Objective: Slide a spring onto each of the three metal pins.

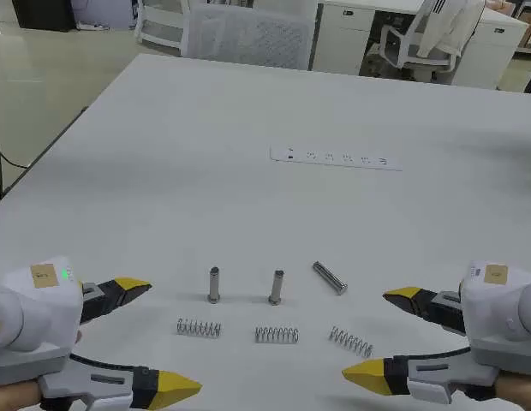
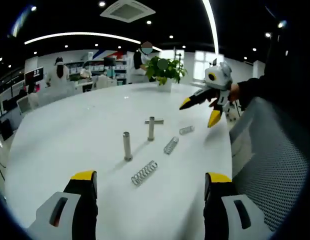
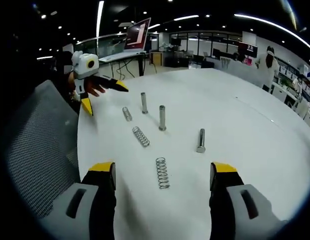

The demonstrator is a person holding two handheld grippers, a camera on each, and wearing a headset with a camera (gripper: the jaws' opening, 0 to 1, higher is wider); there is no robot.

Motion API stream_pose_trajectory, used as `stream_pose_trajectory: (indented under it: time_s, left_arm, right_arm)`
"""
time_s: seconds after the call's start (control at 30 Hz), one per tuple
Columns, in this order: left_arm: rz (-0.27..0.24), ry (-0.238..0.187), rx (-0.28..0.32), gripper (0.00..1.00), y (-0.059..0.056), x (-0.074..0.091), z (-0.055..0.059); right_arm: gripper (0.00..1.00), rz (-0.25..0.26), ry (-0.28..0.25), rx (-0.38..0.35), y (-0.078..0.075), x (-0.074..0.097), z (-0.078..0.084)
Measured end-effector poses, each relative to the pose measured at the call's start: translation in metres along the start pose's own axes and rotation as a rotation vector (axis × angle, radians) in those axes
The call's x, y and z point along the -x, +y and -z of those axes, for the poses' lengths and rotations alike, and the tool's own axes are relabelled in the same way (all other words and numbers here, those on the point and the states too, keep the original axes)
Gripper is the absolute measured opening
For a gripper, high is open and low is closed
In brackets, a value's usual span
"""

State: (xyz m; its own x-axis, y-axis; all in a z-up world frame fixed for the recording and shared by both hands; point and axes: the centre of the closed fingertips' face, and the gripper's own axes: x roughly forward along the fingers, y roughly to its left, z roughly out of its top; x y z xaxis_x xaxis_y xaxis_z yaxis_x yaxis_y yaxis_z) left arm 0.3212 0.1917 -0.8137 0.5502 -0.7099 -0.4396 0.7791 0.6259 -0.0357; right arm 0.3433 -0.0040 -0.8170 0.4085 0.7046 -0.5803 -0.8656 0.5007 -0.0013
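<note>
- Head view: the left gripper (image 1: 175, 335) and the right gripper (image 1: 365, 334) sit low over the near edge of the white table (image 1: 248, 128). Both have their jaws spread wide and hold nothing.
- Just past the jaws, three springs lie flat in a row: the left spring (image 1: 199, 328), the middle spring (image 1: 277, 334) and the right spring (image 1: 351, 341).
- Behind them are the pins. The left pin (image 1: 214, 285) and the middle pin (image 1: 277, 287) stand up. The right pin (image 1: 329, 277) lies on its side.
- No spring is on any pin, so I think the job has not begun.
- Farther back, a power strip (image 1: 334, 158) lies well apart from the work.
- What could go wrong:
  - A spring is small and round. If the jaws pinch it off-centre or too hard, it may pop out and roll away.
  - The standing pins look easy to knock over. A bump from a jaw or a spring coming in crooked could tip one.
  - The pin lying down must be held or stood up, or the spring will just push it along the table.
</note>
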Motion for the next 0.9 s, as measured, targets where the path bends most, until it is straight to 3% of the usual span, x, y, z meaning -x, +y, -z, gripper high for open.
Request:
stream_pose_trajectory:
  time_s: [0.9]
  left_arm:
    - [-0.007,0.001,0.010,0.82,-0.0028,0.0016,0.0018]
  right_arm:
    - [0.71,-0.015,0.024,0.016,0.0012,-0.0030,0.0032]
